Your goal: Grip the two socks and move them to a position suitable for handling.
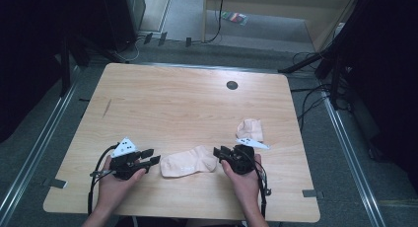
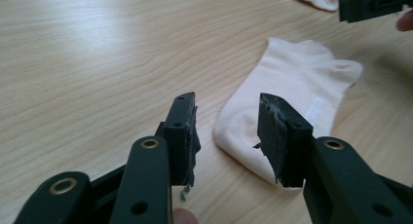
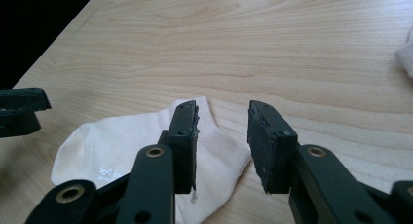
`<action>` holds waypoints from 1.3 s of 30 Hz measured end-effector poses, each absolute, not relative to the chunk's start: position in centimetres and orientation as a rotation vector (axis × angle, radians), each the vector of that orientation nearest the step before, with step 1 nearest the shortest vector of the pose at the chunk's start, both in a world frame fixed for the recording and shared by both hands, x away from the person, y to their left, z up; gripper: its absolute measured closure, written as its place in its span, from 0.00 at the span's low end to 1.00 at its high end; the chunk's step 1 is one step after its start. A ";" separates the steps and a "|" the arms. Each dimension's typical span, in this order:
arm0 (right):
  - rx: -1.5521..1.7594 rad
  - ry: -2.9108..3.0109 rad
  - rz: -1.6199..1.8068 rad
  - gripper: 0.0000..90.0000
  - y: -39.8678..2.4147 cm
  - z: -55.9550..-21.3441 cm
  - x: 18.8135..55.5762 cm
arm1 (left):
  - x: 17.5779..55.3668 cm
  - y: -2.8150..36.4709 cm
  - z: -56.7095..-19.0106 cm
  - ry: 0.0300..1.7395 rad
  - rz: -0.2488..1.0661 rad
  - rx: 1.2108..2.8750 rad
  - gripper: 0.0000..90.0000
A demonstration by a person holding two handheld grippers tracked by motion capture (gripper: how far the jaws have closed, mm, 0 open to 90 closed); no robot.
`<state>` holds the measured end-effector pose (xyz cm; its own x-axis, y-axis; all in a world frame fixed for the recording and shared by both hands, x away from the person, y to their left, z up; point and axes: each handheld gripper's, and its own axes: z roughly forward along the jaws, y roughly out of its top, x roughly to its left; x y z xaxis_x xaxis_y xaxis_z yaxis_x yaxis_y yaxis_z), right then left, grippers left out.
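Broadly, we worked on the pale rectangular wooden table [image 1: 162, 96], where a flat peach cotton sock [image 1: 188, 163] lay near our edge, between both tools, so each could take one end. Our left gripper [image 1: 149, 156] and right gripper [image 1: 219, 152] flanked it, jaws spread, pinching nothing. A crumpled second peach sock [image 1: 250, 128] waited beyond the right hand.

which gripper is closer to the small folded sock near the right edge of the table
Right. The right gripper sits just below the folded sock; the left gripper is far across, beyond the flat sock.

Bare table [image 1: 177, 98] beyond flat sock [image 1: 188, 162]
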<state>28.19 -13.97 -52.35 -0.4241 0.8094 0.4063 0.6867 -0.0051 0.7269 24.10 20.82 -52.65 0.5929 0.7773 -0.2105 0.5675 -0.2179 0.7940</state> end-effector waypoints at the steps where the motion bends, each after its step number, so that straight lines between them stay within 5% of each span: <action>1: 1.599 2.121 1.397 0.68 -13.9 -52.4 28.2 | 24.1 20.5 -52.8 1.080 0.276 1.930 0.67; 11: 1.470 2.154 1.145 0.57 -11.8 -53.9 27.7 | 23.5 17.6 -54.4 1.227 0.325 2.030 0.50; 17: 1.400 2.189 1.065 0.64 -10.7 -54.6 27.4 | 23.0 17.0 -54.5 1.200 0.447 2.073 0.71; 23: 1.317 2.202 1.010 0.94 -9.9 -54.6 26.3 | 23.0 17.5 -54.5 1.169 0.411 2.046 0.97; 32: 1.414 2.219 1.138 0.99 -11.8 -52.4 25.1 | 22.7 20.2 -52.5 1.142 0.525 2.088 1.00; 39: 1.416 2.253 1.186 0.99 -12.2 -52.2 24.3 | 22.0 20.3 -52.7 1.069 0.356 2.076 1.00</action>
<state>24.29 -12.17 -52.16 -0.5078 0.8342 0.2153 0.6496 0.2066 0.7316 22.00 20.33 -52.67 0.6103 0.7869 -0.0915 0.5748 -0.3604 0.7346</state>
